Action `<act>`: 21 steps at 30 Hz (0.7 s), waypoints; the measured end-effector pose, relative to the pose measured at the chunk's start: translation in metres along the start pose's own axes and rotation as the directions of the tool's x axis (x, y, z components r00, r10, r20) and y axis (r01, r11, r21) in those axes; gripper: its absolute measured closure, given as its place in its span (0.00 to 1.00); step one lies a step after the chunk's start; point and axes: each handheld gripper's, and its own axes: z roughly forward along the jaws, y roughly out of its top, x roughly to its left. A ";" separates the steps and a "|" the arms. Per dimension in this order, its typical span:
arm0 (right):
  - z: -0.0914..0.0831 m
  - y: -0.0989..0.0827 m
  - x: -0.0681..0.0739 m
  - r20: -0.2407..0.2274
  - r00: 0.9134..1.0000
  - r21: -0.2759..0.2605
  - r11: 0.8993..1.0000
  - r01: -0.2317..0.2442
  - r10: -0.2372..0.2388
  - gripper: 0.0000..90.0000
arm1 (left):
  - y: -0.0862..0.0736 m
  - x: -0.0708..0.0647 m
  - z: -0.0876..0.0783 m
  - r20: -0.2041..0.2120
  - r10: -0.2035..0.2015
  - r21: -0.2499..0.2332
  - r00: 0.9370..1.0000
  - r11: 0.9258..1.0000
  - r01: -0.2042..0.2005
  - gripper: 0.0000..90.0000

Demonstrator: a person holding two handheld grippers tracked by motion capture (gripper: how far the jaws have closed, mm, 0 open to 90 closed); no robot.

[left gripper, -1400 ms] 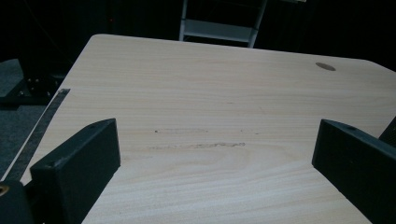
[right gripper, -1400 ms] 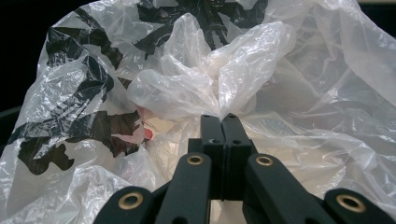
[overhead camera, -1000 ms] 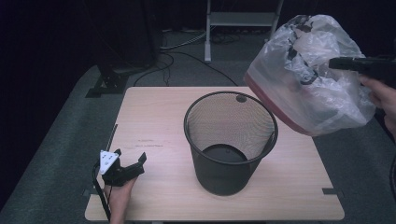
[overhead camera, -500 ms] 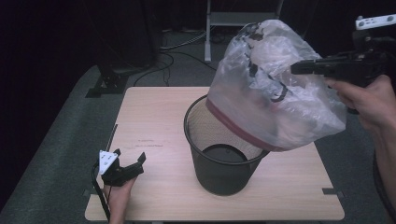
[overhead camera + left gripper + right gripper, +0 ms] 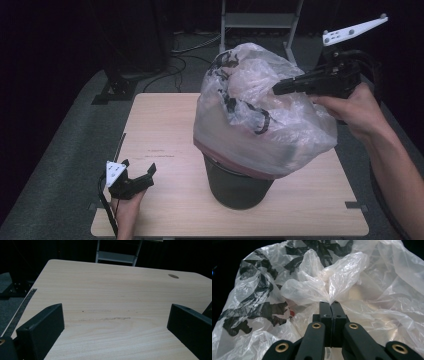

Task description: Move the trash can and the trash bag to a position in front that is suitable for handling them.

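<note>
A person stands at a light wooden table (image 5: 165, 200) in a dark room, a two-jaw gripper in each hand. The right gripper (image 5: 278, 88), reaching in from the right of the high view, has its jaws pressed together on a gathered fold of a large clear plastic bag (image 5: 260, 125) — in the right gripper view the two black jaws meet on a pinch of crumpled film (image 5: 332, 290). The bag is bulging and printed with black markings (a reddish band runs along its lower edge). It hangs from that pinch directly above a dark round wastebasket (image 5: 235, 187) standing at the middle of the table, and its underside covers the basket's rim; whether it rests on the rim cannot be told.

The left gripper (image 5: 137, 172) lies low at the table's near left corner, well apart from the basket, held in a hand (image 5: 127, 212) — its jaws are spread wide with only bare tabletop between them, as the left gripper view shows.
</note>
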 end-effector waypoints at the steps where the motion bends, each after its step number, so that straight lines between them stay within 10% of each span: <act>1: 0.003 0.001 0.001 -0.005 1.000 0.009 1.000 0.006 -0.006 1.00 | 0.000 0.000 0.000 0.000 -0.001 0.000 1.000 1.000 0.001 0.00; 21: 0.057 0.000 0.003 0.014 0.996 0.202 0.976 0.081 -0.085 1.00 | 0.001 0.002 -0.001 -0.001 -0.012 -0.010 1.000 1.000 0.012 0.00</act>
